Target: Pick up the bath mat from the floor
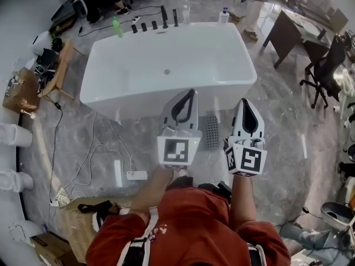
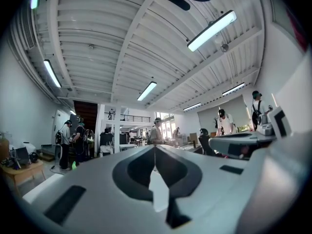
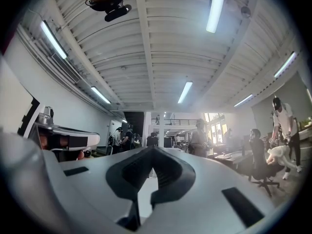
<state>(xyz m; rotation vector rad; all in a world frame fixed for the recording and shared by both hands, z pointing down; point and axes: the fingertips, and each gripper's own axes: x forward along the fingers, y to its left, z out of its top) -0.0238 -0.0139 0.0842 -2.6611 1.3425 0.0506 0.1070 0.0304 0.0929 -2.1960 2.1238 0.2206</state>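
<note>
holding a gripper in each hand, a person in a red top is standing on the marbled floor at the near long side of a white bathtub. the left gripper and the right gripper are pointing forward side by side. in the head view the left tip is overlapping the tub's near rim, and the right tip is showing over the floor just off the tub's near right corner.

both pairs of jaws are pressing together into a closed point with nothing between them. each gripper view is showing only the meeting tips against a ribbed white ceiling with strip lights, with people standing far across the room.

the bath mat, a small grey perforated rectangle, is lying flat on the floor just beside the tub's near wall. in the head view it is showing between the two grippers, its left edge partly covered by the left one. neither pair of jaws is gripping it.

a green bottle and a row of black taps are standing along the tub's far edge. a white power strip with loose cables is lying on the floor near the tub's near left corner, and an office chair is standing well apart at the right.
</note>
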